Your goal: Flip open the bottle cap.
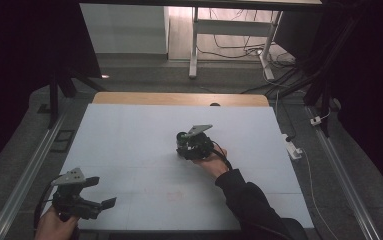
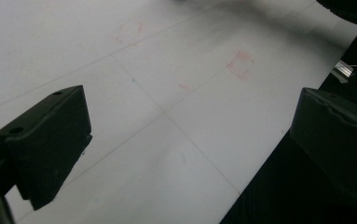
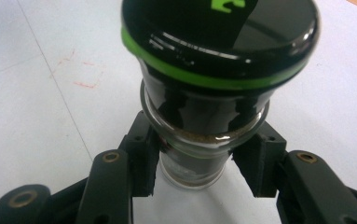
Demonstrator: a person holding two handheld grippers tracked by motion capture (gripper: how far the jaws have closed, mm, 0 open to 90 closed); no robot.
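I have my right gripper (image 3: 199, 179) clamped on a small clear glass jar with a glossy black cap ringed in bright green (image 3: 213, 93), gripping low on the glass just under the cap's collar. In the high view that jar (image 1: 182, 137) sits with the right gripper (image 1: 186, 145) near the middle of the white table sheet (image 1: 129, 145), a little toward its far edge, well away from every corner. My left gripper (image 1: 99, 192) hangs over the near left corner with its jaws wide apart and nothing between them; in its own view I see the black pads (image 2: 45, 140) over bare sheet.

My worry is the grip itself. The pads meet smooth, round glass on a narrow band, and the heavy cap sits well above them, so I judge a quick tilt or swing could make the jar pivot or slide out between the pads. Squeezing harder on glass is no safe cure.

I cannot tell whether the jar's base rests on the sheet or hangs just clear of it; the jaws hide that. The green mark on the cap is cut off at the frame's top. The contents look like a thin brownish line, no more. Faint red marks (image 2: 240, 64) on the sheet are too pale to read.
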